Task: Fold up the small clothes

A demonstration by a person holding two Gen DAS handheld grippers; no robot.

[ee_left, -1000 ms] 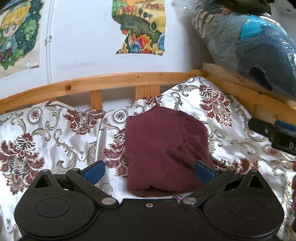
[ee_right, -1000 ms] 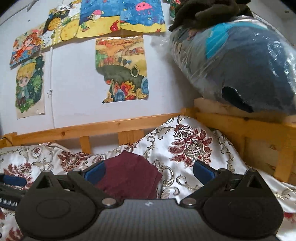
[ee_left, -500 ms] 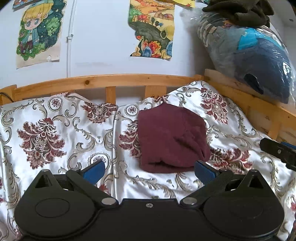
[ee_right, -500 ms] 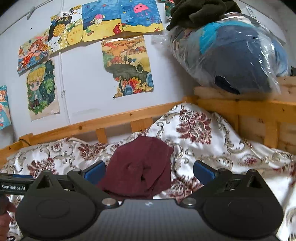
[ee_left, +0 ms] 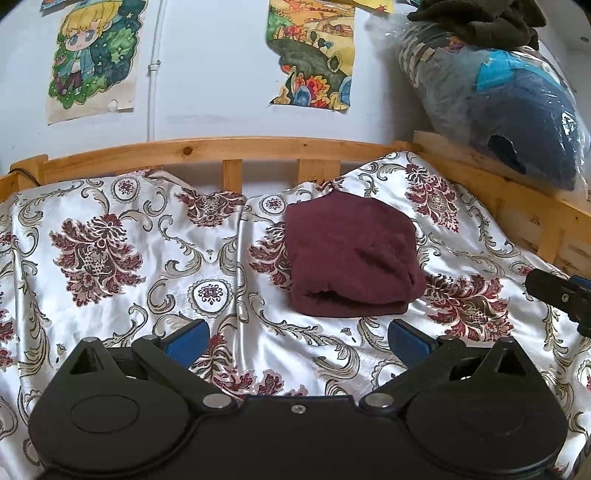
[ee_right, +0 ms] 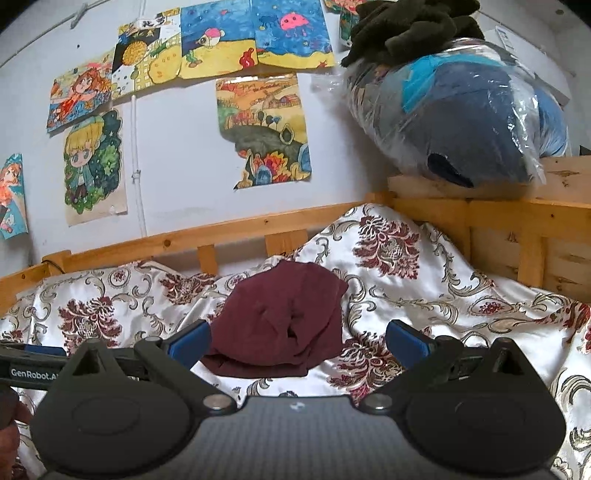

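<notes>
A maroon garment (ee_left: 351,258) lies folded into a compact bundle on the floral satin bedspread (ee_left: 122,251), near the wooden headboard. In the right wrist view the same maroon garment (ee_right: 280,321) sits just ahead of the fingers. My left gripper (ee_left: 297,341) is open and empty, hovering a short way in front of the bundle. My right gripper (ee_right: 297,341) is open too, with nothing between its blue pads. The right gripper's tip (ee_left: 561,295) shows at the right edge of the left wrist view, and the left tool's body (ee_right: 29,369) at the left edge of the right wrist view.
A wooden bed rail (ee_left: 221,147) runs behind the bedspread and along the right side (ee_right: 517,221). A plastic-wrapped blue bundle (ee_right: 461,110) with dark cloth (ee_right: 406,29) on top rests on the right rail. Drawings (ee_right: 258,125) hang on the white wall.
Both grippers have pulled back and up from the folded maroon garment, which now lies farther ahead. Both stay open and empty.
</notes>
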